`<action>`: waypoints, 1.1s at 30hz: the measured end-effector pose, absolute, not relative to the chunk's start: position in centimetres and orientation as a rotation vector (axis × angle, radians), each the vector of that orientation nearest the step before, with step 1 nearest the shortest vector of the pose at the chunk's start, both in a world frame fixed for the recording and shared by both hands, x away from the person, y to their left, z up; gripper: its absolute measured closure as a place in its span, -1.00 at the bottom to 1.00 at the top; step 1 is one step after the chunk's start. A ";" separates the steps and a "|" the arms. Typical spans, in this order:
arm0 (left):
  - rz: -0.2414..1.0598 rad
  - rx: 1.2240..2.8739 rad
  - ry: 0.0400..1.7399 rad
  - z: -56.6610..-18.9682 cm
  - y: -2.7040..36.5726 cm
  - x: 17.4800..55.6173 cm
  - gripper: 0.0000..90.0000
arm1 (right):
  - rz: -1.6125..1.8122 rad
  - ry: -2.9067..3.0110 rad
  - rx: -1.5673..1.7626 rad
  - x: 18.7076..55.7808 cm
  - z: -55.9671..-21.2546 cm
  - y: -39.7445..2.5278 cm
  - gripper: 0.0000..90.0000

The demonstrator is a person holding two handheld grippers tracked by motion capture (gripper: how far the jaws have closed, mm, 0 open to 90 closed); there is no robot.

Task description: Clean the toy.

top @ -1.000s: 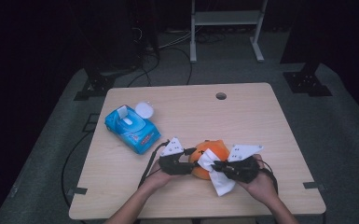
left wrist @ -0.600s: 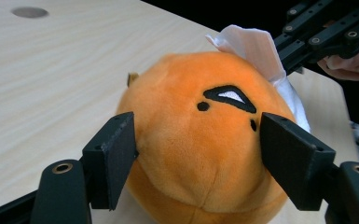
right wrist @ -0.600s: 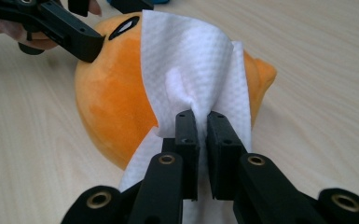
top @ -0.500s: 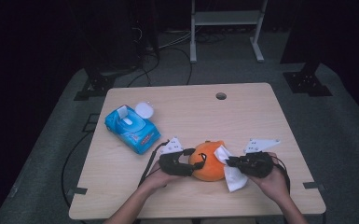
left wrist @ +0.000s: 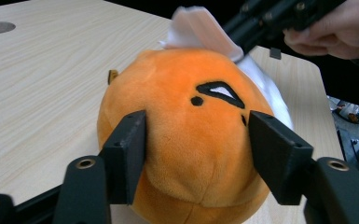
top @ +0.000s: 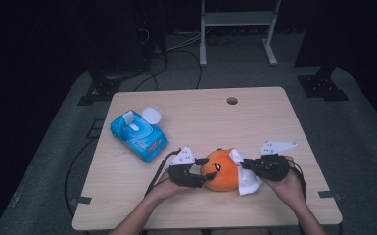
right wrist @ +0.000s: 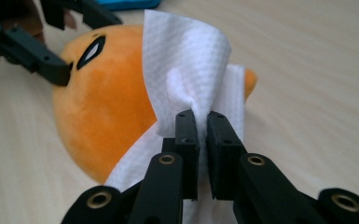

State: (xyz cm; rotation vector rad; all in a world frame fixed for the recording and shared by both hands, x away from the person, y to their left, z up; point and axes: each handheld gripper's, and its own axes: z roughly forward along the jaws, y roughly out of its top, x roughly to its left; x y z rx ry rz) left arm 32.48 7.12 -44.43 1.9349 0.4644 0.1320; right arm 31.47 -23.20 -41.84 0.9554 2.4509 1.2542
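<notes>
Left gripper [left wrist: 196,154] fingers clamp orange plush [left wrist: 186,135]; right gripper [right wrist: 202,126] view shows fingers pinching wipe [right wrist: 191,70]

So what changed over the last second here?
The right gripper drew the white wipe from the near front of the orange plush toy up across its right side, now wiping near the top. The left gripper kept bracing the toy from the left; the toy and the blue wipes pack stayed put.

A blue wet-wipe pack [top: 138,135] lies on the left of the wooden surface [top: 274,122], its round white lid flipped open. A small round hole [top: 232,101] sits near the far edge. Beyond it stands a white metal frame [top: 237,29] on the floor.
</notes>
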 end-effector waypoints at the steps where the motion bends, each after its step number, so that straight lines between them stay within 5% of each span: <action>1: 0.133 1.935 0.470 -44.4 7.1 32.5 -0.19 | 1.256 2.466 0.950 31.4 -42.0 -23.2 0.85; 6: 0.100 1.898 0.527 -44.3 7.6 32.8 -0.28 | 1.242 2.549 0.882 30.1 -41.8 -22.1 0.85; 17: 0.178 1.970 0.386 -44.3 6.7 31.3 -0.08 | 1.304 2.521 0.755 28.9 -40.1 -19.4 0.85; 23: 0.173 1.967 0.386 -44.6 6.8 31.3 -0.07 | 1.284 2.480 0.895 30.0 -41.0 -21.8 0.85; 28: 0.174 1.933 0.405 -43.5 6.7 31.6 -0.27 | 1.280 2.494 0.877 29.7 -41.4 -21.7 0.86; 33: 0.184 1.964 0.366 -44.2 6.4 31.2 -0.05 | 1.328 2.503 0.773 29.1 -40.5 -20.2 0.85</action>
